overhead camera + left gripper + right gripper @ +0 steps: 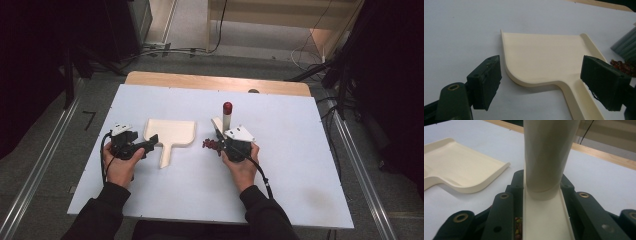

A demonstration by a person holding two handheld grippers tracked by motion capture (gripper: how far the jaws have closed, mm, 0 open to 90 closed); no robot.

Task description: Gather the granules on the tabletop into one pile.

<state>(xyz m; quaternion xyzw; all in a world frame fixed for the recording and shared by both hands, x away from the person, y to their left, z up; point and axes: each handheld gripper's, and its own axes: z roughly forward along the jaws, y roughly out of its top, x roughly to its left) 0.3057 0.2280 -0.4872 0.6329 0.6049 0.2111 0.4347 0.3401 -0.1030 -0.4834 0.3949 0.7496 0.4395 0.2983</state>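
Note:
A cream dustpan (170, 132) lies flat on the white table (290, 150), its handle pointing toward me. My left gripper (151, 141) is open at that handle; in the left gripper view the jaws (545, 83) stand wide apart with the dustpan (544, 57) handle between them, untouched. My right gripper (220, 138) is shut on a small brush (226, 117), whose cream handle with a red cap stands upright. In the right gripper view the brush handle (546, 157) fills the space between the jaws (544, 202). Dark red crumbs (211, 145) lie by the brush's green bristles (626, 45).
The crumbs (622, 66) sit just right of the dustpan, between the two grippers. A bare wooden strip (215, 82) runs along the table's far edge. Cables and dark stands line the floor beyond and to both sides.

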